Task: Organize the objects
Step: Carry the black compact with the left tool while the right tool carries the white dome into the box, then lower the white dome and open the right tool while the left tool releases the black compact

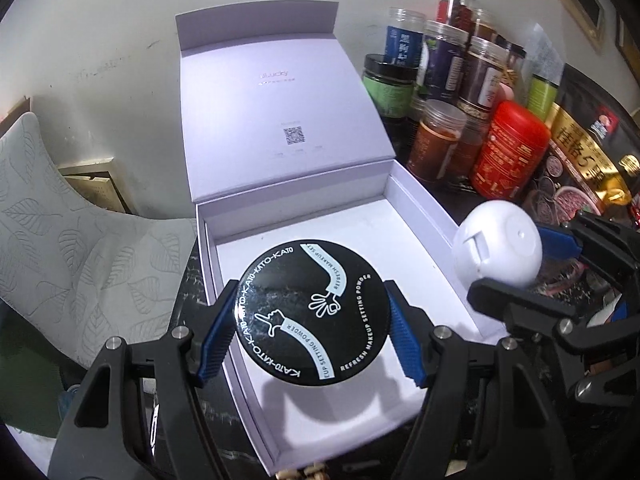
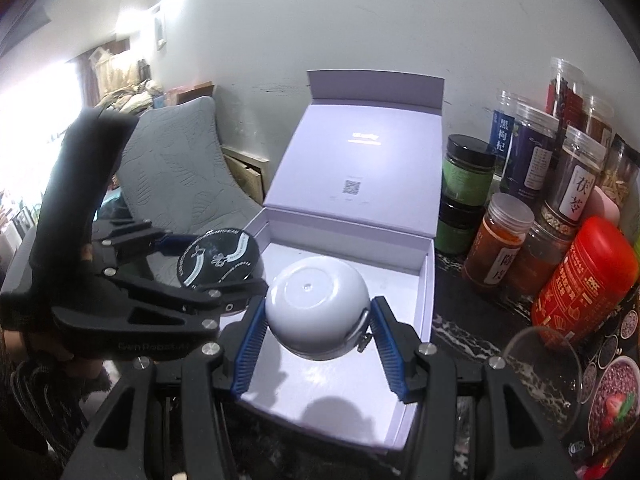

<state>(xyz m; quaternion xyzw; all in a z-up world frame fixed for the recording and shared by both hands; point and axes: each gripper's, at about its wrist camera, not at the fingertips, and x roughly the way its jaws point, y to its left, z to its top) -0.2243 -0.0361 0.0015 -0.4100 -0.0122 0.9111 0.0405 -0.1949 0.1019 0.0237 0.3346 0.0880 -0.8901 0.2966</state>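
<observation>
Now both loaded: left gripper (image 1: 311, 322) clamps the black powder tin (image 1: 311, 312), right gripper (image 2: 317, 326) clamps the white case (image 2: 317, 312), both over the open box (image 1: 424, 208). Placing step; next, lower each apart, then release.

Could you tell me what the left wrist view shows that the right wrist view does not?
Only the left wrist view shows the powder compact's full printed lid, clamped in the left tool. Only the right wrist view shows a clear glass and the white round case's hinge. Both show the open lavender box, both held items and the jars.
</observation>
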